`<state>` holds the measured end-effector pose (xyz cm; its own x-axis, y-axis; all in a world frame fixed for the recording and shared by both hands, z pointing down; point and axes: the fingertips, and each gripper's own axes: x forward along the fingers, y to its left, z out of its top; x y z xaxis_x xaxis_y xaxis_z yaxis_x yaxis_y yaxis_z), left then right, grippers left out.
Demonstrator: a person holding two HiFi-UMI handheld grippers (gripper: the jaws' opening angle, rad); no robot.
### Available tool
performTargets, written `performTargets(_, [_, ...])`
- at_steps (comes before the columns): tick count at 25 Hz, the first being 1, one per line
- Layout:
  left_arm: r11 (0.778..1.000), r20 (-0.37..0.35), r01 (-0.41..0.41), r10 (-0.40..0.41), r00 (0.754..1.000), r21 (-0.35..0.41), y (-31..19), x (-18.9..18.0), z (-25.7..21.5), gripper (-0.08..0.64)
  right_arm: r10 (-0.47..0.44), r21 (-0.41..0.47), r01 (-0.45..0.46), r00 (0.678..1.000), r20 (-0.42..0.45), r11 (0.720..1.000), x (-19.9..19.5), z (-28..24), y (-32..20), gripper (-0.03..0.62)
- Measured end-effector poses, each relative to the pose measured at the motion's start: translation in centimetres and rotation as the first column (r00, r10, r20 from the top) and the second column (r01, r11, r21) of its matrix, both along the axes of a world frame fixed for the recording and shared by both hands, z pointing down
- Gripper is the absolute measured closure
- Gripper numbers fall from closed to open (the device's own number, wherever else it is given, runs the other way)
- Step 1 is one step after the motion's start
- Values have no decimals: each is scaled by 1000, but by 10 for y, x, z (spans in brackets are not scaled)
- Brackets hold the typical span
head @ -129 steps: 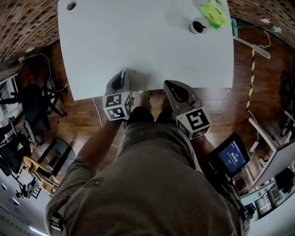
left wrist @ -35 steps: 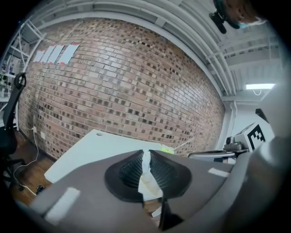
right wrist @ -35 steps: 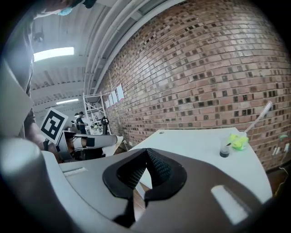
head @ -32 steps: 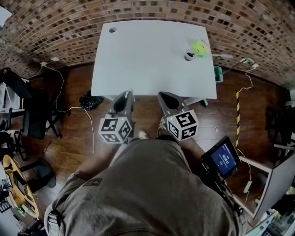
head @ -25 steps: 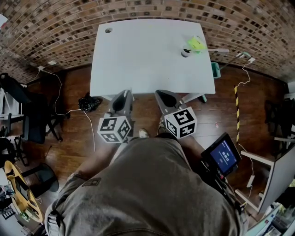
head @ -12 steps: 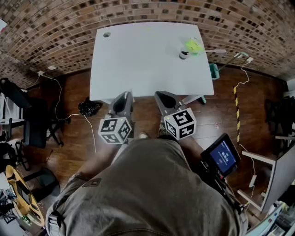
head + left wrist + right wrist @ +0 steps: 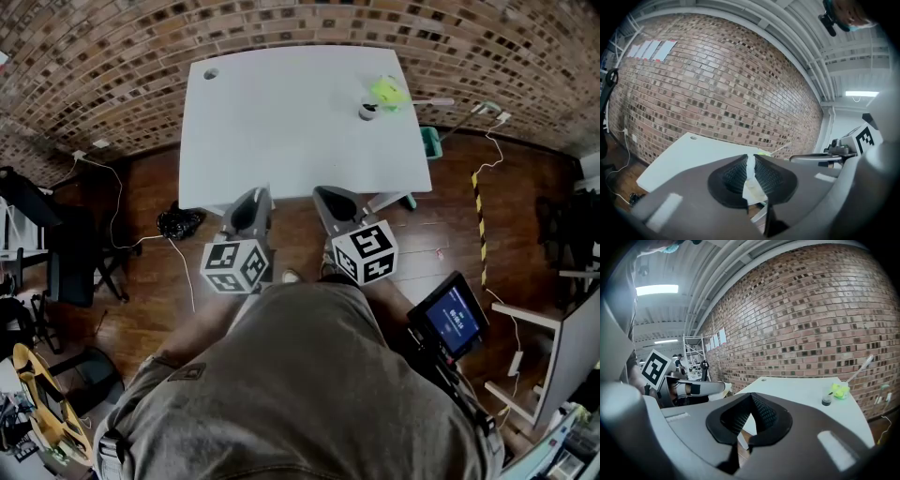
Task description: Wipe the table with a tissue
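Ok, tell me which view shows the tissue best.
The left gripper view: the tissue stands pinched between the left gripper's shut jaws. Neither the head view nor the right gripper view shows it clearly.

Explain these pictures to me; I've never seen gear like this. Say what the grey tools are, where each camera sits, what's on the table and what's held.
No robot: a person holds a two-jaw gripper in each hand. The top-down picture comes from a camera on the person's head; the other two from cameras riding on each gripper, looking along its jaws. The left gripper is shut on a white tissue. The right gripper is shut and empty. The patterned cubes are part of the grippers. Both grippers are short of the white table. At its far right corner sit a small dark pot and a yellow-green thing.
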<state>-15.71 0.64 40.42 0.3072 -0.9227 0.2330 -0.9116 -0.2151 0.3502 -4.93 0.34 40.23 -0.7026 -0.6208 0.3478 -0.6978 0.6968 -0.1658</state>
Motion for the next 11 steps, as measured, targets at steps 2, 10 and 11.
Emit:
performTargets(2, [1000,-1,-2,2,1000,-3,0,0,1,523,1,-2,-1,1000,-2,1000,0,1,1,581])
performTargets(10, [1000,-1,-5,5,1000,-7,-1,-2,2,523,0,-1,0,1000,-6,1000,-1,0,0,581])
performTargets(11, [1000,-1,-6,6,1000,-7,-1,-3,2,523,-1,-1,1,1000,-6,1000,-1,0,-1,581])
